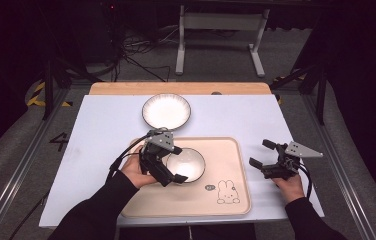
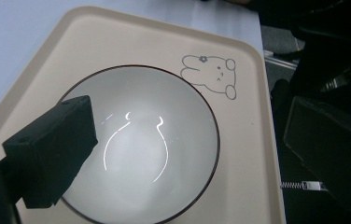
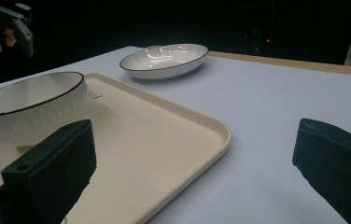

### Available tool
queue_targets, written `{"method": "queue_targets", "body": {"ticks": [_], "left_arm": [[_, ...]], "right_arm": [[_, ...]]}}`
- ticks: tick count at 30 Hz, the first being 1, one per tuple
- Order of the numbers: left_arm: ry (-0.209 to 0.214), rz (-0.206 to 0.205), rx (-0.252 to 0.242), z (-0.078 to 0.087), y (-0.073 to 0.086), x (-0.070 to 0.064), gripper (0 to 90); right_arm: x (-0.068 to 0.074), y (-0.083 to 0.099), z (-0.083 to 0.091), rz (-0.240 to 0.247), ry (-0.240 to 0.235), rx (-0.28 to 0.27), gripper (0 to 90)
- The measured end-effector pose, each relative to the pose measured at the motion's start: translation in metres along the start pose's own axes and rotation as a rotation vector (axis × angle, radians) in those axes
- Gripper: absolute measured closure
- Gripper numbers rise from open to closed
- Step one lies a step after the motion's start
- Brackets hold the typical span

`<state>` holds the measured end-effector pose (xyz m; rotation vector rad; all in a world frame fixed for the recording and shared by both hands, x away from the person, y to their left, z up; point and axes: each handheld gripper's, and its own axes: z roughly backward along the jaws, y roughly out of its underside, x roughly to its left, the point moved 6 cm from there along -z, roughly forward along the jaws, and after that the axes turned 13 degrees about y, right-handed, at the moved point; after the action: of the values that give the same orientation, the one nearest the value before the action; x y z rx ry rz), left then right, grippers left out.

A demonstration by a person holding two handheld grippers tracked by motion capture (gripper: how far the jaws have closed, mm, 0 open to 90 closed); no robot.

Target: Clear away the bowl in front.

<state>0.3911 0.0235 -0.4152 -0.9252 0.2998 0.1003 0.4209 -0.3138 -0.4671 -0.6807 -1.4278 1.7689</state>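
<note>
**Bowl on tray, plate pending**

The bowl point(image 1: 186, 164) is sitting on the tray point(image 1: 231, 200); the left tool point(image 1: 170, 162) is hovering over it, jaws released. The plate point(image 1: 166, 111) is lying on the counter point(image 1: 101, 125), seemingly untouched. The right tool point(image 1: 266, 156) is waiting beside the tray, released.

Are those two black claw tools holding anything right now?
No. Left gripper hangs open above the bowl; right gripper is open beside the tray.
</note>
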Motion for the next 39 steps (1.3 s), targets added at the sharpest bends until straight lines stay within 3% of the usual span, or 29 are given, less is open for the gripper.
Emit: {"method": "queue_targets", "body": {"ticks": [1, 2, 6, 13, 23, 33, 37, 39], "left_arm": [[-0.006, 0.016, -0.037, 0.004, 0.004, 0.0, 3.1], [-0.006, 0.016, -0.037, 0.004, 0.004, 0.0, 3.0], [-0.055, 0.041, -0.119, 0.019, 0.013, 0.005, 2.7], [-0.118, 0.063, -0.198, 0.036, 0.03, 0.007, 2.3], [-0.186, 0.125, -0.266, 0.057, 0.056, 0.012, 1.7], [-0.265, 0.147, -0.322, 0.07, 0.079, 0.014, 1.0], [-0.303, 0.186, -0.334, 0.078, 0.093, 0.019, 1.0], [-0.295, 0.208, -0.339, 0.079, 0.101, 0.021, 0.6]], "right_arm": [[0.0, 0.0, 0.0, 0.0, 0.001, 0.0, 0.1], [0.0, 0.0, 0.0, 0.0, 0.001, 0.0, 0.1], [0.0, 0.0, 0.0, 0.001, 0.001, 0.001, 0.1], [0.0, 0.0, 0.0, 0.001, 0.001, 0.001, 0.1], [0.0, 0.0, 0.0, 0.003, 0.001, 0.001, 0.1], [0.0, 0.0, 0.0, 0.006, 0.001, 0.0, 0.1], [0.0, 0.0, 0.0, 0.007, 0.001, 0.0, 0.1], [0.0, 0.0, 0.0, 0.007, 0.003, 0.0, 0.1]]}}
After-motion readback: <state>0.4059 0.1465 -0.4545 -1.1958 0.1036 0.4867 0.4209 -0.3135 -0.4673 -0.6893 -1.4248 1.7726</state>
